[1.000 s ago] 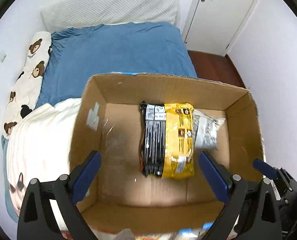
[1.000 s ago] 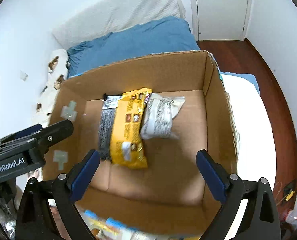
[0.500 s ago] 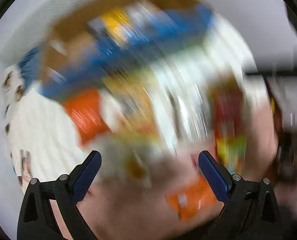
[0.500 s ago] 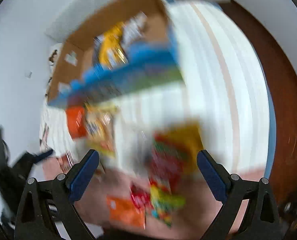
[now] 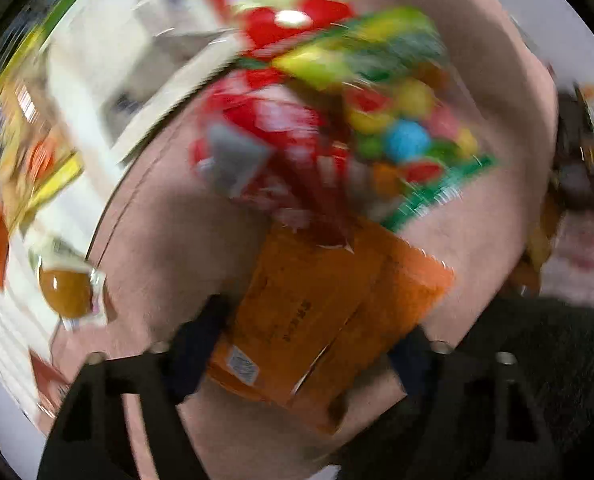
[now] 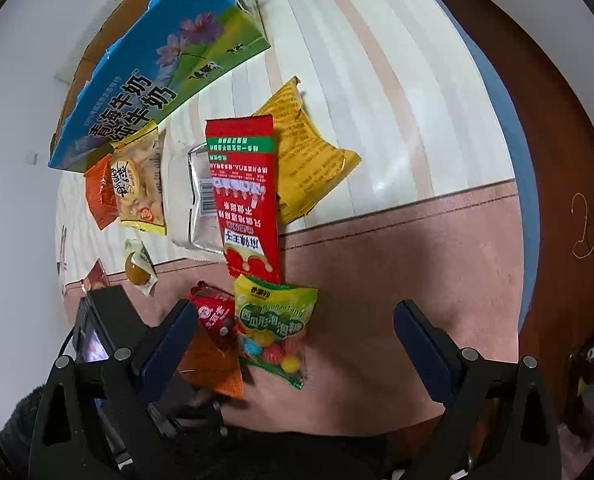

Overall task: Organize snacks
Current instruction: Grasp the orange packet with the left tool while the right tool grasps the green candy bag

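Snack packets lie on the bed. My left gripper [image 5: 305, 348] is open, its fingers on either side of an orange packet [image 5: 329, 312], which also shows in the right wrist view [image 6: 213, 364]. Beyond it lie a red packet [image 5: 273, 152] and a green bag of coloured gum balls [image 5: 409, 132]. My right gripper [image 6: 295, 344] is open and empty above the gum ball bag [image 6: 275, 324]. Farther off lie a long red packet [image 6: 245, 196], a yellow bag [image 6: 309, 160] and a silver packet [image 6: 195, 196]. The cardboard box [image 6: 153, 56] stands at the upper left.
A small clear wrapped sweet [image 6: 137, 266] and yellow and orange packets [image 6: 137, 180] lie at the left. The bed has a striped white quilt [image 6: 377, 80] and a pink band [image 6: 397, 260]. Wooden floor [image 6: 569, 200] is at the right. The left wrist view is blurred.
Both grippers swung away from the open box and down toward the loose snacks on the bed. The left gripper now straddles the orange packet.
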{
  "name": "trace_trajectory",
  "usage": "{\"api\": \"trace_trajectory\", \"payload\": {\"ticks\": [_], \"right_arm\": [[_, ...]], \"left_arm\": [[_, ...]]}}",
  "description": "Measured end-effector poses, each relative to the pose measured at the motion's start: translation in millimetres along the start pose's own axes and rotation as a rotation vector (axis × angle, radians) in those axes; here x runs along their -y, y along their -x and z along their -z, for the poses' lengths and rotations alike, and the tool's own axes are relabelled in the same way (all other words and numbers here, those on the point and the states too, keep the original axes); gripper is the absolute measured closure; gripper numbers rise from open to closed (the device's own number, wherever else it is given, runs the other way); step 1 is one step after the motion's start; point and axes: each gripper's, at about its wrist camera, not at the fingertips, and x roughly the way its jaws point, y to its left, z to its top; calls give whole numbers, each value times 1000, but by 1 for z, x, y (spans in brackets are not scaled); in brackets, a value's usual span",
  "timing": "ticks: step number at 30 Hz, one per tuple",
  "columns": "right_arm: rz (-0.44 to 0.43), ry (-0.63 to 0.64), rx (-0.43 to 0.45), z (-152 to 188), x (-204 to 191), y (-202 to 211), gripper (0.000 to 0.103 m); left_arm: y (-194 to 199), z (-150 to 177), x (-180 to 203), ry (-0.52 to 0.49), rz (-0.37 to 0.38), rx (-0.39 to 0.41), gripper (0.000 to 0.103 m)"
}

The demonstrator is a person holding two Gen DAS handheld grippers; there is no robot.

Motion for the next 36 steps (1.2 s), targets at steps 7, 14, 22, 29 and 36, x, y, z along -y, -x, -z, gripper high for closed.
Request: {"api": "trace_trajectory", "payload": {"ticks": [7,14,22,29,36], "right_arm": [[0,-7,-32,7,-17,-28,3],[26,-49,-101,28,-29,-79,5],[117,93,-102,41,-37,-89,46],[92,148,-169,56,-38,-91,40],[89,44,-146,55,-23,-93,36]], "left_arm": [[9,45,-87,654,87,42,45],[4,79,-107,838,184,43,43],[28,63,-77,615,176,7,42],[9,47,-130,703,304,4,42],[-17,34,-142,828,336,25,42]]}}
